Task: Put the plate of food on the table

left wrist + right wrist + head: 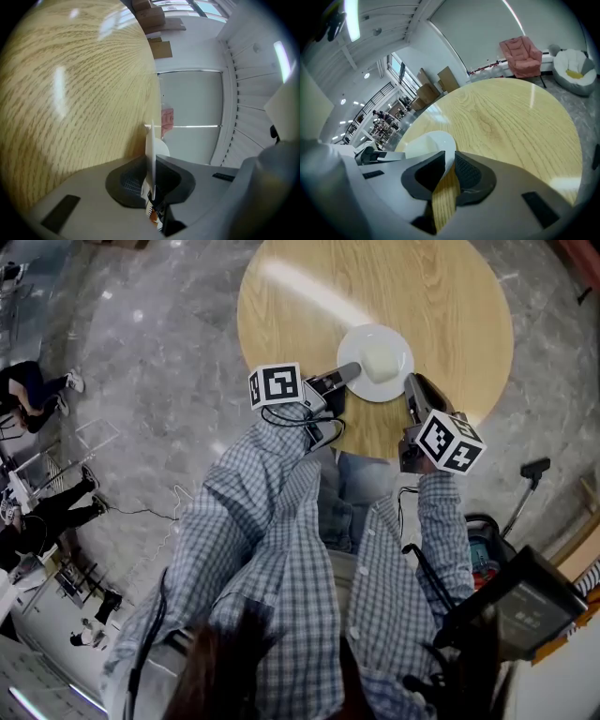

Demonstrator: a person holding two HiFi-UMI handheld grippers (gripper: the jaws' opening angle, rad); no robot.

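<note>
— White rim first: the dark textured pads of my left gripper (151, 178) are clamped on the thin edge of a round white plate (150, 145). I see the plate edge-on, as a narrow white line standing between the pads.

— And your other hand?

— My right gripper (447, 168) has its pads closed on the opposite side of the same rim. The plate's edge slips in at the tips, and below it the gap between the pads shows wood grain.

— What is on the plate?

— A pale rounded mound of food (378, 357) sits in the middle. I cannot tell what kind of food it is.

— Where is the plate?

— In the head view it is over the near part of a round light-wood table (422, 296), just inside the table's edge. It is held between the two grippers, the left one at its left rim and the right one at its right rim. I cannot tell whether its base touches the wood.

— And around that?

— Each gripper carries a black-and-white marker cube (277, 385), and behind the cubes are my blue-and-white checked shirt sleeves (262, 493). Around the table is a grey marbled floor (159, 352). Past the table's far side, the right gripper view shows a pink armchair (520, 51) and a white beanbag seat (572, 65) by a white wall. Brown cardboard boxes (440, 79) stand further left.
</note>
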